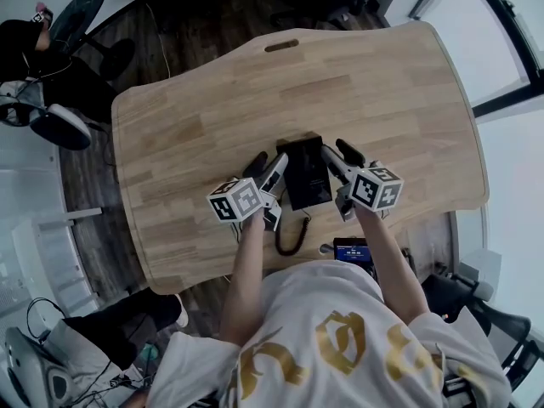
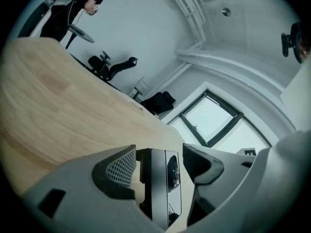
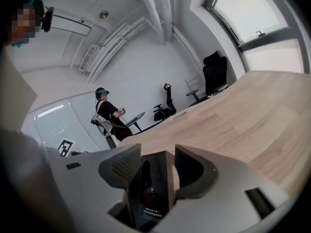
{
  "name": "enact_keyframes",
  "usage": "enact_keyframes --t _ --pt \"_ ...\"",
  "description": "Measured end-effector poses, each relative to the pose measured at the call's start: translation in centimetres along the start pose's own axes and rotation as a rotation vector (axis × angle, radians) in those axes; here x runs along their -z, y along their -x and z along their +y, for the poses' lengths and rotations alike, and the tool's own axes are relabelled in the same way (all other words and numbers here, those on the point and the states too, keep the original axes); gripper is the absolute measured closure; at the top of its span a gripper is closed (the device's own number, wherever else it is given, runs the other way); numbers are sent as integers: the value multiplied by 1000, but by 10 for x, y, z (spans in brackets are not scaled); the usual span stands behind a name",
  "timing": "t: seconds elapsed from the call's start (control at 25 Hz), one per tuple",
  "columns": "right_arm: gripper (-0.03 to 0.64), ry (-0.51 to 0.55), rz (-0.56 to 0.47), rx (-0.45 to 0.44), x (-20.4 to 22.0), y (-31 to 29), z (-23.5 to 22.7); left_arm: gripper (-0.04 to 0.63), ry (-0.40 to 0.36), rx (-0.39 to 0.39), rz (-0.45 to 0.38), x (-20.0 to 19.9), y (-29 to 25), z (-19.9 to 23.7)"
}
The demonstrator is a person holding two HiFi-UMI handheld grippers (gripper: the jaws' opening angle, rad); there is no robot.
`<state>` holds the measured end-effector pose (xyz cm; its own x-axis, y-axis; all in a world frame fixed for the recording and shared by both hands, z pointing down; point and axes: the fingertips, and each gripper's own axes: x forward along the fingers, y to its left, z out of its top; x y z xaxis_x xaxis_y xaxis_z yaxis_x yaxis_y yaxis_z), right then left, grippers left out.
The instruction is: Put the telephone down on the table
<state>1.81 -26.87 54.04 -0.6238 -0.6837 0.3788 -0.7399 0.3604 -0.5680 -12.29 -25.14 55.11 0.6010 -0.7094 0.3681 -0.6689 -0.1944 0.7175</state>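
Now, mid-frame in the head view, we log the black telephone (image 1: pixel 306 172) on the wooden table (image 1: pixel 195 126) — left gripper (image 1: pixel 269 167) and right gripper (image 1: pixel 337 155) flank it, each set of jaws spread wide around an edge — neither clamping.

Dark plank floor (image 1: pixel 212 24) noted around a pale wooden table (image 1: pixel 212 117); white walls (image 3: pixel 141 67) recorded on all sides; what may be pipes or ducts (image 3: pixel 155 8) seen running across the ceiling; flat daylight admitted by large dark-framed windows (image 2: pixel 211 118); black office chairs (image 3: pixel 214 74) ranged beyond the table's far edge.
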Motion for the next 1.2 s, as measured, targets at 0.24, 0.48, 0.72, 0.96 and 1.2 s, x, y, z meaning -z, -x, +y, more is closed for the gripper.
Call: enact_keyframes --t 0.24,0.48,0.72,0.96,1.2 --pt "464 88 -43 17 -8 20 18 513 -239 -48 -143 -31 31 -32" --pt "586 163 -41 -24 -3 31 52 571 -338 -65 -155 -35 53 -53" --pt "592 240 -44 -6 -3 46 71 580 -373 -63 -150 -25 68 -70" --pt "597 252 -66 -5 2 68 83 584 -434 -52 -170 -20 82 -92" --pt "604 344 -74 8 0 84 97 585 -456 -24 -193 -17 94 -112"
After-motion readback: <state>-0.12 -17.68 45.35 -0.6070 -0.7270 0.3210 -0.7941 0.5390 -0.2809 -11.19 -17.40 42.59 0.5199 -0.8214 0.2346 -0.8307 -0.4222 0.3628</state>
